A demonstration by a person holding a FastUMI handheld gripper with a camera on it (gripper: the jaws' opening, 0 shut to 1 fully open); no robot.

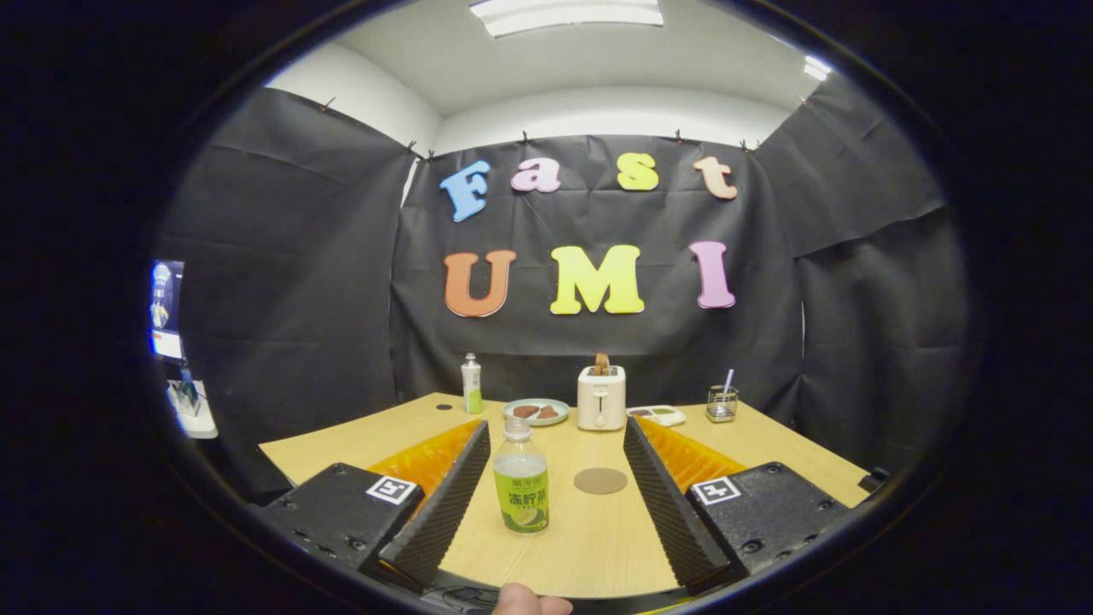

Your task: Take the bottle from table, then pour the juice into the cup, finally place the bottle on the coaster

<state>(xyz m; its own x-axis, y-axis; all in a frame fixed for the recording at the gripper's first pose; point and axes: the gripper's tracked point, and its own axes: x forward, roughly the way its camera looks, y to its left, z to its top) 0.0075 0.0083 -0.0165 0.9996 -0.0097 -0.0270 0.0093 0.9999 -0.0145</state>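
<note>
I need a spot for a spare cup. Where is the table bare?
Bare wood lies right of the coaster, between it and the open gripper, and at the left table edge. The back row, far bottle to wire holder, is crowded.

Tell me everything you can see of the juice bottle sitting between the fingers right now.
The bottle is a small clear plastic one with a pale cap on and a green label around its lower half. It stands upright on the wooden table, between the open gripper fingers, nearer one finger, touching neither. Pale liquid fills it to about the shoulder. The round coaster lies beside it, apart.
</note>
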